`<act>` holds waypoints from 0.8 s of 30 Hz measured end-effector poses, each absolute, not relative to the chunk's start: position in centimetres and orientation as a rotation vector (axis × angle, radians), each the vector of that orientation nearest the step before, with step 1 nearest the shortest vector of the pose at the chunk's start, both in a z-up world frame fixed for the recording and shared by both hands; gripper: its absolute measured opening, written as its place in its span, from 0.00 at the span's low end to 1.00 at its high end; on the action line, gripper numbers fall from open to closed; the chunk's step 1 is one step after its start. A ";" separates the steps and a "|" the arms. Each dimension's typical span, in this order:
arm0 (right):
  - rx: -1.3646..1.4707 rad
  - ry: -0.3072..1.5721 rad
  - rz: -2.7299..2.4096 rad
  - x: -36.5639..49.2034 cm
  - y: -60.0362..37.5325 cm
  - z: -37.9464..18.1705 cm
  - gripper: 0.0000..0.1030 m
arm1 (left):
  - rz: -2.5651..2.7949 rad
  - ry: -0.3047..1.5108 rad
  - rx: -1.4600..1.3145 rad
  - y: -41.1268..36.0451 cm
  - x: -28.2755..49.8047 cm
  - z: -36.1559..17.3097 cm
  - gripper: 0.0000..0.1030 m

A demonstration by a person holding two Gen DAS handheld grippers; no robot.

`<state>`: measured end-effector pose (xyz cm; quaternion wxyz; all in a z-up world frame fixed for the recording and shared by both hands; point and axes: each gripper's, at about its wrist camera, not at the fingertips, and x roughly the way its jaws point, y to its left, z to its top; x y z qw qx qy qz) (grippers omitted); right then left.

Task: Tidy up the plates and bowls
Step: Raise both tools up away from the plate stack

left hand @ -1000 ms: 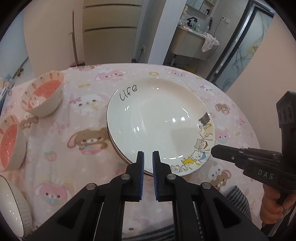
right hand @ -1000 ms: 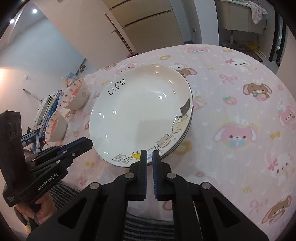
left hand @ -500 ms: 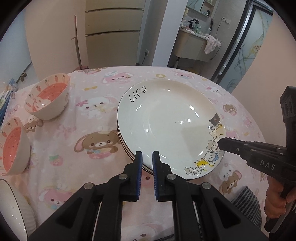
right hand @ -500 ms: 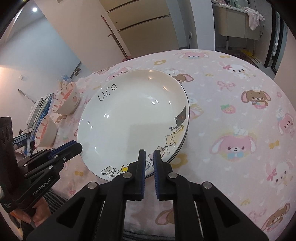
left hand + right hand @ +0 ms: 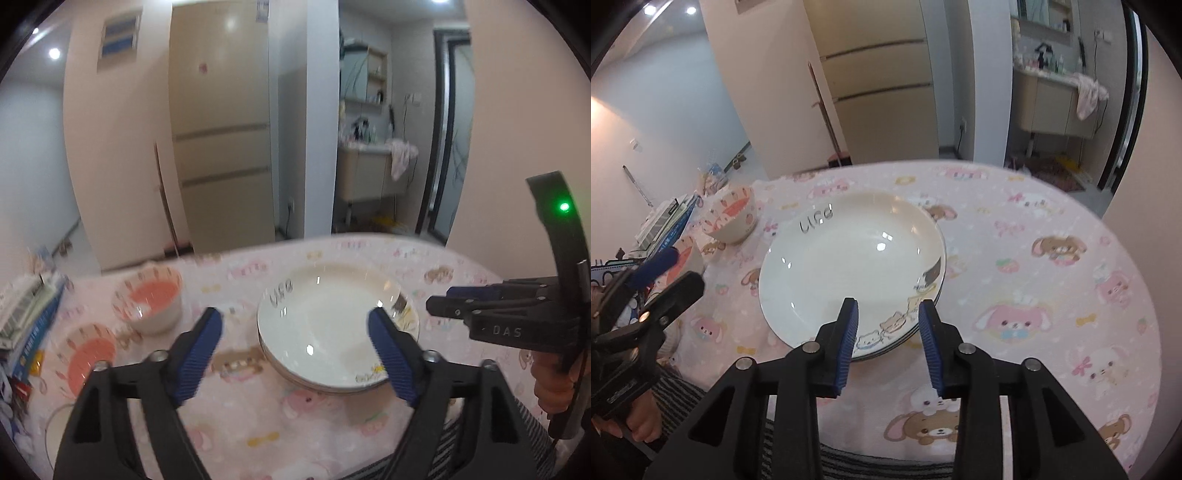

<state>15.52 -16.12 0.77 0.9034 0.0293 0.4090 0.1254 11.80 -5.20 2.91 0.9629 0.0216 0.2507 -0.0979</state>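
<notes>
The left gripper has its jaws spread wide and holds nothing. Between and just beyond those jaws sits a stack of plates on the tabletop, which is covered by a pink cloth printed with cartoon animals. The top plate is white, with the word "Life" on its far rim and small cartoon cats on its near right rim. To the left of the left jaw stand two bowls with pink insides: the far bowl just beyond the jaw tip, and the near bowl closer and further left. A pile of books lies at the left edge, beyond the bowls.

The right gripper has its jaws spread too, less widely, and empty. The near rim of the plate stack lies between their tips, though contact cannot be judged. Ahead and to the left of these jaws stands one bowl. Far left of the jaws, the left gripper appears side-on with its blue pads apart. From the left view, the right gripper hangs beside the plates' right edge.
</notes>
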 end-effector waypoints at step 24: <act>-0.023 0.335 0.136 7.5 -17.0 6.0 0.98 | -0.222 0.315 -0.061 0.2 3.8 4.9 1.00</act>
